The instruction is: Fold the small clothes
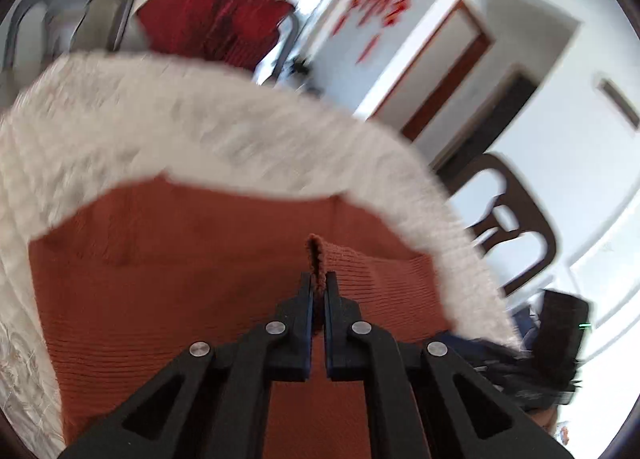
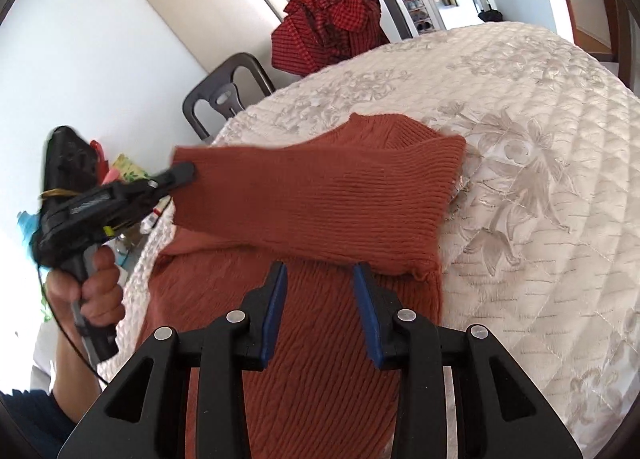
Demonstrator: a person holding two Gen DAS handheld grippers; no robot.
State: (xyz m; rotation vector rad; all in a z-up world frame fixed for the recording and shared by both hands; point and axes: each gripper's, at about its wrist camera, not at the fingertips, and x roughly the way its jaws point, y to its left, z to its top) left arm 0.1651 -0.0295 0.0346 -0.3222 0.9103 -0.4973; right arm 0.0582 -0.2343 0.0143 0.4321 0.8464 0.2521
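Note:
A rust-orange ribbed knit sweater (image 2: 320, 195) lies on the white quilted tablecloth (image 2: 540, 139). My left gripper (image 1: 319, 283) is shut on the sweater's sleeve cuff (image 1: 318, 259), pinched between its fingers, above the sweater body (image 1: 180, 279). In the right wrist view the left gripper (image 2: 186, 173) holds the sleeve stretched across the sweater, lifted at the left. My right gripper (image 2: 320, 275) is open and empty, just above the sweater body below the folded-over sleeve.
A red checked garment (image 2: 328, 35) hangs on a chair (image 2: 228, 95) beyond the table; it also shows in the left wrist view (image 1: 216, 15). Another dark chair (image 1: 516, 219) stands at the right. Small clutter (image 2: 124, 175) lies by the table's left edge.

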